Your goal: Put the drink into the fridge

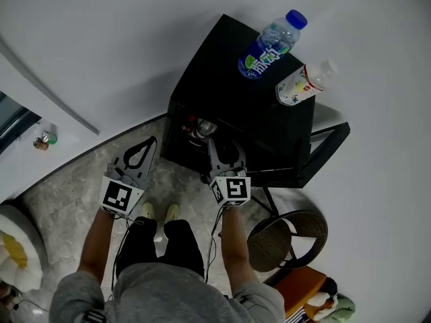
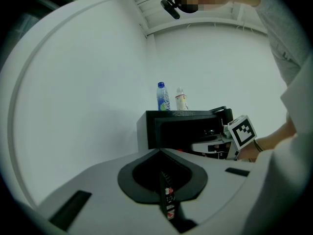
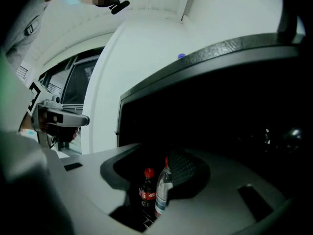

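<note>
- A black fridge point(image 1: 222, 73) is seen from above against a white wall, with its door point(image 1: 326, 150) swung open to the right.
- Two drinks are set on the fridge top, just beside each other: a blue-capped bottle point(image 1: 271, 46) and a clear bottle point(image 1: 302, 85) with a white label.
- The right tool point(image 1: 214, 142) is pointed into the fridge's open front. Something red point(image 1: 194, 128) is glimpsed there, too dark to identify.
- The left tool point(image 1: 151, 142) is held left of the fridge, apart from it, with its tips drawn together.
- A round stool point(image 1: 288, 237) is placed below the door on the pale stone floor point(image 1: 60, 194).
</note>
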`<state>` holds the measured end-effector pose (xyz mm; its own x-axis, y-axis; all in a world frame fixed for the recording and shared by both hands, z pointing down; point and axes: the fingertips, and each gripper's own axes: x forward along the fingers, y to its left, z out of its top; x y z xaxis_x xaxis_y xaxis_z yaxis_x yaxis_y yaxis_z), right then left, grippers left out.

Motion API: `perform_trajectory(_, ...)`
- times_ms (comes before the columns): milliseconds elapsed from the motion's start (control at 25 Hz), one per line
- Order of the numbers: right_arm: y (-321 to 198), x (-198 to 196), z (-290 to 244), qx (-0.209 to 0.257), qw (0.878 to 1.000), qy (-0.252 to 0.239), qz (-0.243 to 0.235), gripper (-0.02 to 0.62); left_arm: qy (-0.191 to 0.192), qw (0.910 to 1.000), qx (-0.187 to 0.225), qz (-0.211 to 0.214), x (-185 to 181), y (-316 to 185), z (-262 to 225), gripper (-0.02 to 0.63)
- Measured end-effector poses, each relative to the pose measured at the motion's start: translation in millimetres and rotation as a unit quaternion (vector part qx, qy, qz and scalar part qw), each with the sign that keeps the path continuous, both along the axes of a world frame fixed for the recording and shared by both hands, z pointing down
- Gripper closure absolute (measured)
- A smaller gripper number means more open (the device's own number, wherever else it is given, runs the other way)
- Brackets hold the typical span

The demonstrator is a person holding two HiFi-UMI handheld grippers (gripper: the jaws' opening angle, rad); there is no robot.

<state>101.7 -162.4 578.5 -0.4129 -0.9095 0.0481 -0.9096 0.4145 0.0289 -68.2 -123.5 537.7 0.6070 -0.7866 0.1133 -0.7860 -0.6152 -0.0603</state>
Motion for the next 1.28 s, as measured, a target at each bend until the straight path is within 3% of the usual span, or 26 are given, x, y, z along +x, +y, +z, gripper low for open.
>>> perform_trajectory(520,46.1,0.8,-97.8,0.019,0.999,-0.009,0.027,0.529,0.002,0.9997,0.005,0.024,4.8,17.6,-76.6,0.604)
perform_trajectory(1000,89.8,5.8,-173.3,0.039,0.999,-0.006,0.037,0.558,-0.005,0.9992,0.038,0.014,-16.4,39.0,-140.4,0.604)
perform_trajectory(1280,124.2,-0.4,-191.0,0.044,0.999,-0.004,0.032,0.560,-0.008,0.9987,0.047,0.018,-20.9,60.1,-162.1,0.604)
